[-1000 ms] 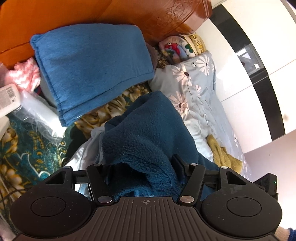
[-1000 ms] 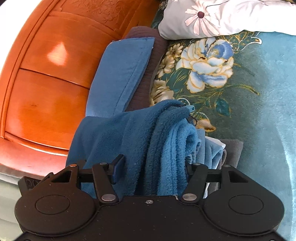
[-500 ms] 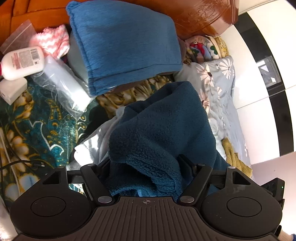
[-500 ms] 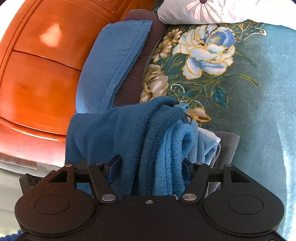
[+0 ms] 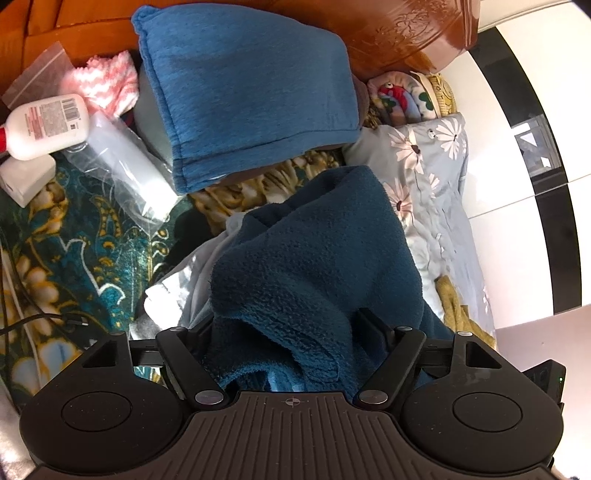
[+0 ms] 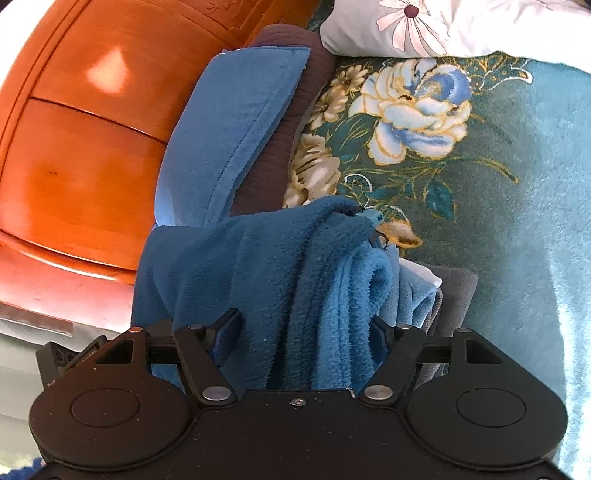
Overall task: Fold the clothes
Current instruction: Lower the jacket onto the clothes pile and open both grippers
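A dark blue fleece garment (image 5: 314, 266) is bunched between the jaws of my left gripper (image 5: 291, 332), which is shut on it. The same fleece (image 6: 295, 273) shows in the right wrist view as a folded stack, with a zipper pull (image 6: 373, 219) at its far end; my right gripper (image 6: 303, 332) is shut on it. It sits over a pale blue and grey folded pile (image 6: 424, 291). A lighter blue folded garment (image 5: 243, 88) lies beyond, against the wooden headboard (image 5: 406, 33).
A teal floral bedspread (image 6: 480, 166) covers the bed. A lotion bottle (image 5: 44, 125), a clear plastic bag (image 5: 122, 170), a pink knit item (image 5: 107, 81) and a cable (image 5: 37, 321) lie at the left. A flowered grey pillow (image 5: 432, 173) lies at the right by a white wall.
The left gripper has pulled back and tilted, so the lotion bottle and bag come into view. The right gripper has shifted slightly with the fleece. Both stay shut on it.
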The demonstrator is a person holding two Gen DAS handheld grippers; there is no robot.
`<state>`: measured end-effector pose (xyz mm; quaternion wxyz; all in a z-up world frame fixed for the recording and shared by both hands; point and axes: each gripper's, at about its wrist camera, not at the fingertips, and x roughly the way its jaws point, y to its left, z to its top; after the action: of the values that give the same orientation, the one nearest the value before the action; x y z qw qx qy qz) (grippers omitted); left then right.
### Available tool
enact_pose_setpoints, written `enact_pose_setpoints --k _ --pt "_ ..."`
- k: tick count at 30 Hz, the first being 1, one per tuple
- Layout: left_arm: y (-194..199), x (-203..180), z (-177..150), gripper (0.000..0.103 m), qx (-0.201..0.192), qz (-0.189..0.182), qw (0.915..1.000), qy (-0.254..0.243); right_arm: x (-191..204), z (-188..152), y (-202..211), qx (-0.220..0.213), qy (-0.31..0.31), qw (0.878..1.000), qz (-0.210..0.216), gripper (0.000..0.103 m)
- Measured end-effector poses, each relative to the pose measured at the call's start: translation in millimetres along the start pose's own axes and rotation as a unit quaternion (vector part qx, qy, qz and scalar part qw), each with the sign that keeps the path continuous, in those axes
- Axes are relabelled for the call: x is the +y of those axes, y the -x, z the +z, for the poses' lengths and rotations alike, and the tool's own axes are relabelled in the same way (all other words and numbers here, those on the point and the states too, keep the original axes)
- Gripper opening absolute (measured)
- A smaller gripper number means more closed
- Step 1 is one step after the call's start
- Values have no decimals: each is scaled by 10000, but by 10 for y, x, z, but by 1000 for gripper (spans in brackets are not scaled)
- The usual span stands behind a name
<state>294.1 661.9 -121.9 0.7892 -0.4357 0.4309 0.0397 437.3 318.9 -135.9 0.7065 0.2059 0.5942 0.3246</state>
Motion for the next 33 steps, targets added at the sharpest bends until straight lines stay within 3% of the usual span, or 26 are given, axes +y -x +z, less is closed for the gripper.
enact_pose_setpoints --k 15,33 --pt "319 -36 -52 77 -222 68 9997 -78 79 -46 332 -231 213 9995 -10 72" --pt "856 105 -333 80 -451 306 9984 110 126 -353 879 -522 386 9978 -104 72"
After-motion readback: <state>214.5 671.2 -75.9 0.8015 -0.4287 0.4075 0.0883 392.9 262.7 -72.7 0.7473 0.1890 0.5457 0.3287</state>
